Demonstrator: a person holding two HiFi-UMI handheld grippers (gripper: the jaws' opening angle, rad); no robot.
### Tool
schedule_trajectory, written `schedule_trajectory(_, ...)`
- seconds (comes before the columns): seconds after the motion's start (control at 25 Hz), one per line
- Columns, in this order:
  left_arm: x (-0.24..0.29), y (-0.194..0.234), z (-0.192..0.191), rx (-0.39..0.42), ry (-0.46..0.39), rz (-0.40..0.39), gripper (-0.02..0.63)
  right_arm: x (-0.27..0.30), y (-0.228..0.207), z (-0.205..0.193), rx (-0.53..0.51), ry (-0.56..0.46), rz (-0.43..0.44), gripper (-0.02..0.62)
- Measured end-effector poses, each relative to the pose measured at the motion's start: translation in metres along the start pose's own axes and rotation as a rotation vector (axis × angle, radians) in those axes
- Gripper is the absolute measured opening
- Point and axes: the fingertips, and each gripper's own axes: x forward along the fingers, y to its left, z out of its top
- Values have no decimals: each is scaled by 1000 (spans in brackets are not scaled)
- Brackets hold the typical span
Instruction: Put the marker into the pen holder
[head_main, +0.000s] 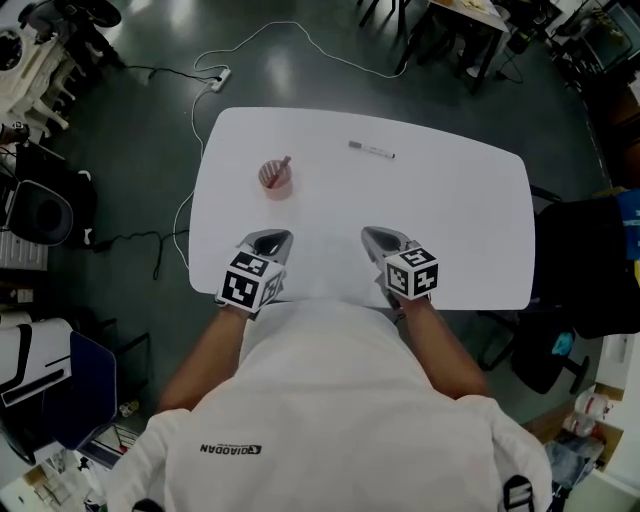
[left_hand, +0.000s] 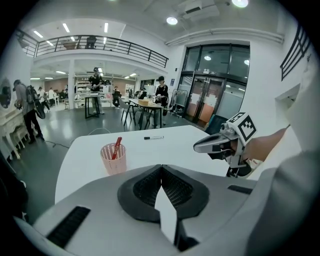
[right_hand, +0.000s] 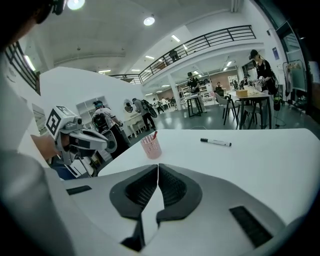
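A white marker with a dark cap (head_main: 371, 150) lies flat on the far side of the white table (head_main: 460, 210); it also shows as the marker (left_hand: 153, 137) and the marker (right_hand: 216, 142). A pink perforated pen holder (head_main: 276, 180) stands at the table's left middle with a red pen leaning in it, seen too as the holder (left_hand: 113, 158) and the holder (right_hand: 151, 146). My left gripper (head_main: 268, 243) hovers near the front edge, shut and empty. My right gripper (head_main: 381, 240) is beside it, also shut with nothing held. Both are well short of the marker.
A cable with a power strip (head_main: 218, 78) runs across the floor behind the table. Dark chairs (head_main: 40, 212) stand at the left, and a dark chair with bags (head_main: 585, 270) at the right. Other tables and people fill the hall beyond.
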Motion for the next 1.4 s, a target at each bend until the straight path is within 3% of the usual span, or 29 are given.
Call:
schedule_trajectory(0.36, 9, -1, 7, -77, -3, 76, 28, 22, -83, -7, -57, 61, -95, 26)
schedule_trajectory(0.88, 21, -12, -33, -109, 141, 103, 28, 90, -209, 18, -301, 100, -216, 43)
schedule_trajectory(1.16, 17, -1, -46, -144, 163, 135, 28, 123, -262, 42, -400, 154, -290, 110)
schedule_trajectory(1.4, 6, 2, -60, -164, 184, 159, 28, 150, -279, 38, -478, 275, -264, 169)
